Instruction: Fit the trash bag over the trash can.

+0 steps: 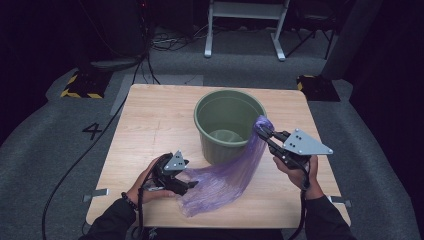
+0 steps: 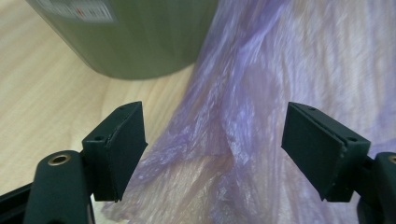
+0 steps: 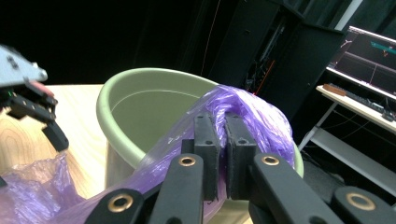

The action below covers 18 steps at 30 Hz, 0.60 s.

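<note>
My bag (image 1: 227, 175) is light purple and see-through, with shiny pale streaks. My bucket (image 1: 220, 107) is dull green all over, with a little white label (image 2: 77, 10) on its side. My table (image 1: 155, 125) is pale wood with thin brown lines. My tongs have black jaws and gold screws (image 3: 187, 161). One tong (image 1: 264, 131) has a grey plate (image 1: 302, 142).

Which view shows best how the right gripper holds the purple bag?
The right gripper view: its jaws are shut on a bunched fold of the purple plastic bag at the rim of the green bucket. The high view shows the whole bag trailing across the table. The left gripper view shows crinkled film between open jaws.
</note>
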Available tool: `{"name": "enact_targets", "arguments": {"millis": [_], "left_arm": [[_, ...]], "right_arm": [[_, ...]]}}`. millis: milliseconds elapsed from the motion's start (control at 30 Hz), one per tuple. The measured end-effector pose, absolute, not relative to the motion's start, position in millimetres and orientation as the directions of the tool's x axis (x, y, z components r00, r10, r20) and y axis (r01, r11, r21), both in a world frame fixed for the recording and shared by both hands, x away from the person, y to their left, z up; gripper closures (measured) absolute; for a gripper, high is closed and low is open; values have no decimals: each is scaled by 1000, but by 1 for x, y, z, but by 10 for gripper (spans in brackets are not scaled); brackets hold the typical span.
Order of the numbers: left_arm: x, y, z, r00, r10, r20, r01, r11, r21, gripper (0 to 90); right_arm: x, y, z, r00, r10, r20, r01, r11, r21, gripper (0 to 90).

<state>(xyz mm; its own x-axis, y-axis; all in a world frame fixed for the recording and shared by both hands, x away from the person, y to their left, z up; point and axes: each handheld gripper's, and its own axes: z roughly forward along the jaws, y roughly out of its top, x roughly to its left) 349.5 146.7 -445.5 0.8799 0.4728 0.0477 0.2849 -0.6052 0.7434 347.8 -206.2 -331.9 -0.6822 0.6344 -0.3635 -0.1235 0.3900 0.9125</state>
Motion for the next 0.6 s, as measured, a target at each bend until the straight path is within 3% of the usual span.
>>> {"name": "enact_targets", "arguments": {"millis": [300,600], "left_arm": [[335,129,-415,902,431,35,237,-560,794,213],[330,71,-411,946,317,73,161,-652,741,201]], "right_arm": [[354,-190,-328,-688,610,-394,-127,433,892,863],[358,-175,-323,-714,583,-387,-128,435,891,863]]}}
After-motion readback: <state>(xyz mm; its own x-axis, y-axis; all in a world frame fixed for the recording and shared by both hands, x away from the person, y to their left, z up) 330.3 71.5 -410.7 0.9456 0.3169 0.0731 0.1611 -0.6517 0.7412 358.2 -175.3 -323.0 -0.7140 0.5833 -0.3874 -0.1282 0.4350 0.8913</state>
